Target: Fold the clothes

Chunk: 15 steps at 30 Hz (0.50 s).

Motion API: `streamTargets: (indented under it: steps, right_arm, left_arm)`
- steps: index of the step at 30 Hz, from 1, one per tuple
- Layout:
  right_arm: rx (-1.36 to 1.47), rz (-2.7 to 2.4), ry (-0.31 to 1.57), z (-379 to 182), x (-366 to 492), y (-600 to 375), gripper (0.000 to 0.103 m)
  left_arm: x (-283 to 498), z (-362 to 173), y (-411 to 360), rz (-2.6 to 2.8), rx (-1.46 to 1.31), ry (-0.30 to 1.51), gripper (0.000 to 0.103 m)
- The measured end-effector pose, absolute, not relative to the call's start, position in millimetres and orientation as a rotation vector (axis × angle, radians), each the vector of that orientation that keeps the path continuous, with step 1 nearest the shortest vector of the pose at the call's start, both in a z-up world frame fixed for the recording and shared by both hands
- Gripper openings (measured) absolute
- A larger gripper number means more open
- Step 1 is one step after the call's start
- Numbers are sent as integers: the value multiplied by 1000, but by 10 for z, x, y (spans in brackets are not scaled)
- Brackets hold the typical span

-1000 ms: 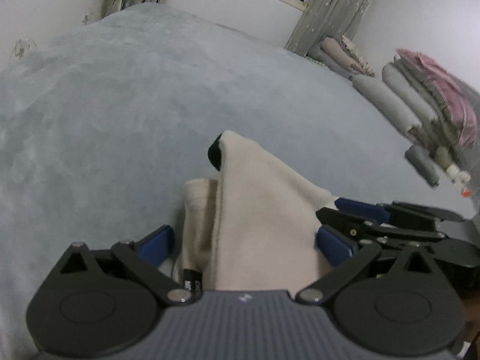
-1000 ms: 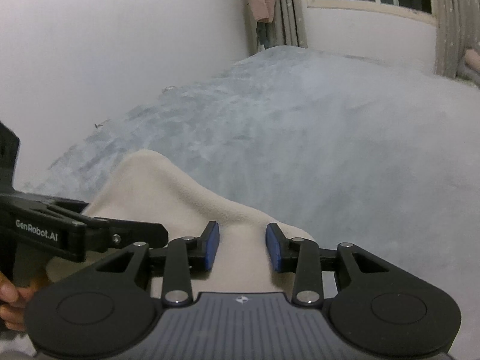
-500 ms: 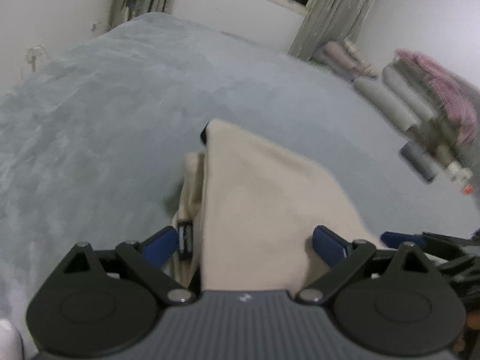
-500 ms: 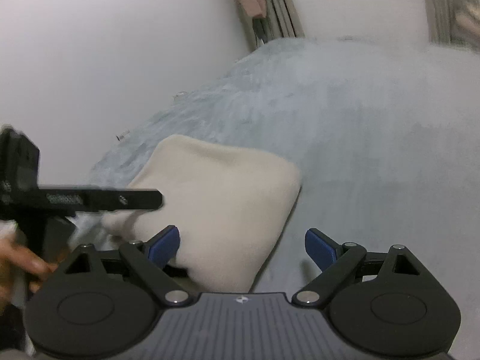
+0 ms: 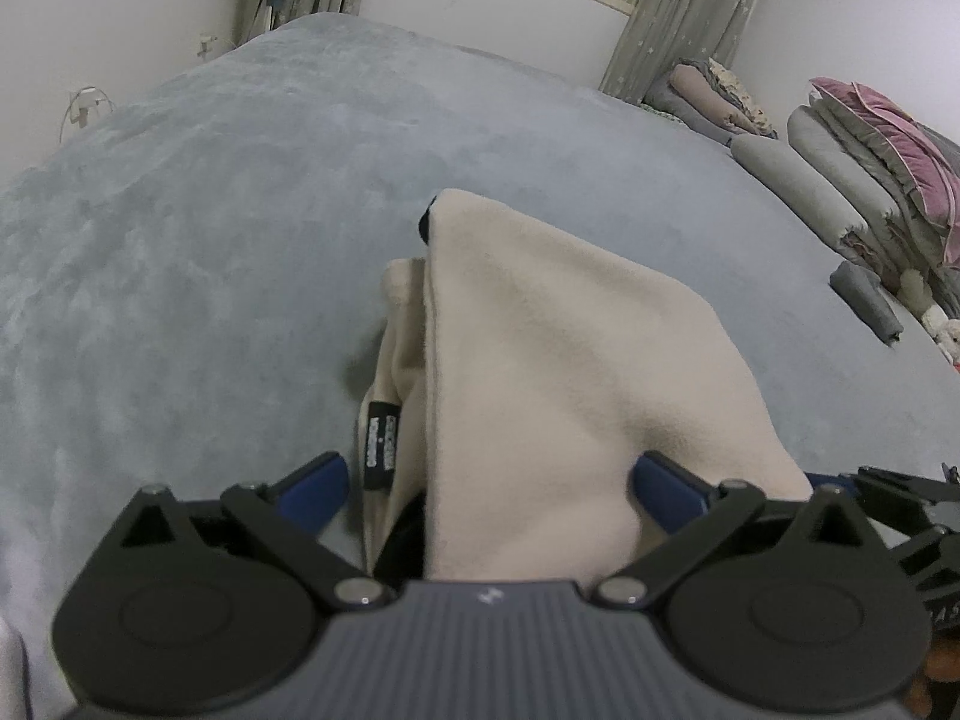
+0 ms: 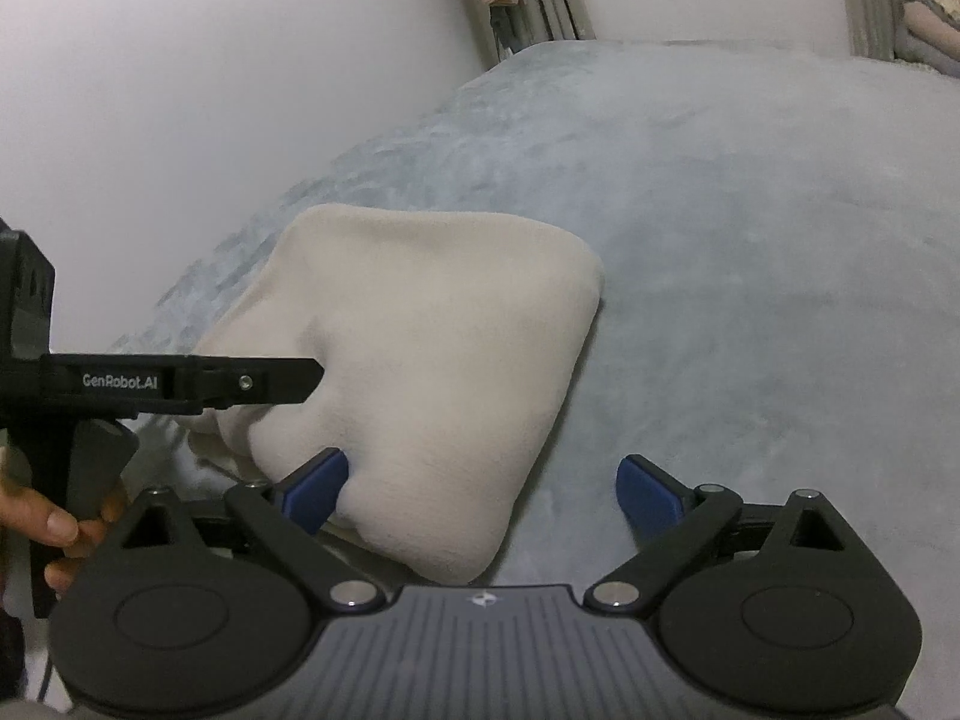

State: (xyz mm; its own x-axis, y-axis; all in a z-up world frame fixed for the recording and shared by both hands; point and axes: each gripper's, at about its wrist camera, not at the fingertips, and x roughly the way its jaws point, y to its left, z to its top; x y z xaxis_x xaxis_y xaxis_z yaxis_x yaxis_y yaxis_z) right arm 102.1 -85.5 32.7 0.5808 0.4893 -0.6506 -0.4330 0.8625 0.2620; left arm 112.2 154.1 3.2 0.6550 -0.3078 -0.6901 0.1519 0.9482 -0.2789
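1. Right now the cream garment (image 5: 558, 372) lies folded into a thick pad on the grey bedspread (image 5: 210, 228), near the bed's close edge; a black label (image 5: 382, 444) shows on the inner layer at its left side.
2. Left gripper (image 5: 489, 480): jaws spread wide and opening. The garment sits between the blue pads (image 5: 315, 483), but they don't press it.
3. Right gripper (image 6: 483, 489): jaws wide and opening. The left pad is just beside the garment's near corner; the right pad is over bare bedspread. Nothing gripped.
4. From the right wrist view, the left gripper's black finger marked GenRobot.AI reaches over the garment's left edge; the person's left hand (image 6: 51, 531) wraps the handle.
5. No containers in view.
6. Surface: plush grey bedspread covers the whole bed, mostly bare.
7. Room: rolled grey bedding with a pink quilt (image 5: 888, 126) stacked along the right side, a small folded grey item (image 5: 867, 300) beside it, a window with grey curtains (image 5: 678, 18) at the far end, white walls.
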Motion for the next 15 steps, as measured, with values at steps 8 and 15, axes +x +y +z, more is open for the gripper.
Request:
streamTargets:
  steps: [8, 15]
  right_arm:
    - [60, 522, 786, 309, 1010, -837, 97]
    - [100, 514, 798, 355, 1017, -849, 97]
  left_arm:
    - [1103, -32, 1583, -258, -197, 811, 103]
    - [1089, -4, 1520, -218, -199, 824, 103]
